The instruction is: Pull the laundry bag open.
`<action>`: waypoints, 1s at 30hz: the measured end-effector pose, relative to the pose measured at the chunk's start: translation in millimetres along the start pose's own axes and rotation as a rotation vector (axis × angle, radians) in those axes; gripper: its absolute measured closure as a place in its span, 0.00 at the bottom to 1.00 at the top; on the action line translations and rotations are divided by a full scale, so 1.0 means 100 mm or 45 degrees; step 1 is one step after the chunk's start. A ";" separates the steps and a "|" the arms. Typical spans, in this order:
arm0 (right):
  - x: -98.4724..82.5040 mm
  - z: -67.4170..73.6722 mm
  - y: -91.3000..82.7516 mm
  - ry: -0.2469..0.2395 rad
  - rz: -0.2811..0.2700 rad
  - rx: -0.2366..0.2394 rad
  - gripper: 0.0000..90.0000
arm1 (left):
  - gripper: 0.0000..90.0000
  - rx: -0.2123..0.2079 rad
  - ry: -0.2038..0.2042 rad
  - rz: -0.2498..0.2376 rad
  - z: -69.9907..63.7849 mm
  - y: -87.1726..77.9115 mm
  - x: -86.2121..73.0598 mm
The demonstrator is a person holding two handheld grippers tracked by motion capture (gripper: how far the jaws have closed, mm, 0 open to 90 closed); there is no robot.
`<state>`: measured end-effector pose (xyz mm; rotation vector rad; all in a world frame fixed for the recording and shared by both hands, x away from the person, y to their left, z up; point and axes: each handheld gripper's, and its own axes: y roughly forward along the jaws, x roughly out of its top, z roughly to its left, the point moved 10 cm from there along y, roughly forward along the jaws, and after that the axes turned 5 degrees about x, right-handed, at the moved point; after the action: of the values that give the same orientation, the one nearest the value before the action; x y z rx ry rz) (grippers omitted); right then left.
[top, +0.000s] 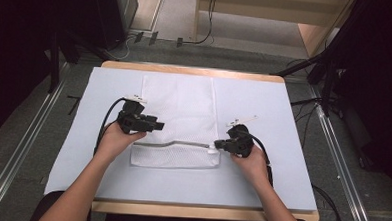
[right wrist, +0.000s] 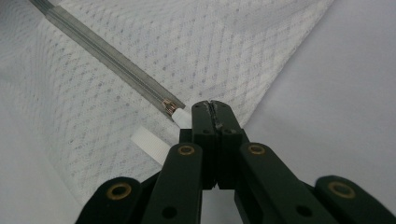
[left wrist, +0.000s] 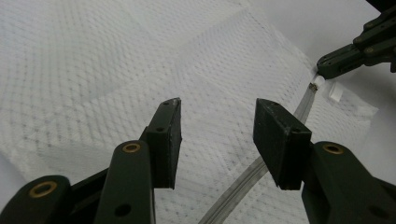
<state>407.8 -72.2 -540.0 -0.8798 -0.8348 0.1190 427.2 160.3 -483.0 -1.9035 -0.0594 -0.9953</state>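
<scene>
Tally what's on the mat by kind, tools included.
Mesh zip bags: 1, mesh bag
Tools: 2, left tool open above the bag, right tool closed on the zipper pull
Total: 3

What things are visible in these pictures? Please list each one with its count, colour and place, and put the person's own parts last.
Mesh laundry bag: one, white, flat on the middle of the mat.
Zipper: one, grey, across the bag near its close edge.
Zipper pull: one, white, at the zipper's right end, between the right gripper's jaws.
Mat: one, pale blue-grey, covering the table.
Table: one, light wood, edges showing around the mat.
Cables: several, black, on the floor beyond the table.
Left gripper: one, black, jaws apart above the bag's left part.
Right gripper: one, black, closed on the pull.
Hands: two, each holding a gripper.
</scene>
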 end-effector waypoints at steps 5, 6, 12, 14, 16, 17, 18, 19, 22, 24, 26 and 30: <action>0.01 0.02 0.01 0.003 -0.003 0.018 1.00 | 0.59 -0.011 0.027 0.009 -0.08 0.03 0.00; 0.01 0.03 0.01 0.005 -0.004 0.024 1.00 | 0.59 -0.014 0.029 0.006 -0.10 0.03 0.00; 0.00 0.12 -0.01 0.011 0.003 0.069 1.00 | 0.59 -0.028 0.056 0.020 -0.19 0.07 0.00; 0.01 0.14 -0.01 0.005 -0.004 0.082 1.00 | 0.59 -0.032 0.061 0.022 -0.22 0.09 0.00; 0.01 0.15 0.00 0.001 0.001 0.074 1.00 | 0.59 -0.039 0.075 0.029 -0.25 0.10 0.00; 0.00 0.14 0.00 -0.004 0.007 0.058 1.00 | 0.59 -0.038 0.077 0.030 -0.26 0.11 0.00; 0.00 0.14 0.00 -0.005 0.013 0.057 1.00 | 0.59 -0.043 0.079 0.029 -0.28 0.12 0.00; 0.00 0.13 0.01 -0.001 0.014 0.057 1.00 | 0.59 -0.043 0.081 0.032 -0.29 0.12 0.00; 0.00 0.12 0.05 0.014 0.027 0.067 1.00 | 0.59 -0.043 0.090 0.035 -0.31 0.14 -0.01; -0.01 0.15 0.06 0.014 0.031 0.083 1.00 | 0.59 -0.050 0.091 0.034 -0.33 0.14 -0.02; -0.01 0.19 0.06 0.009 0.031 0.098 1.00 | 0.59 -0.049 0.094 0.033 -0.35 0.15 -0.02; 0.04 0.26 0.09 -0.024 0.015 0.107 1.00 | 0.59 -0.063 0.097 0.028 -0.40 0.17 -0.01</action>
<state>395.0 -48.7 -535.1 -0.8054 -0.8364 0.1714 408.9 121.4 -487.4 -1.9053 0.0309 -1.0623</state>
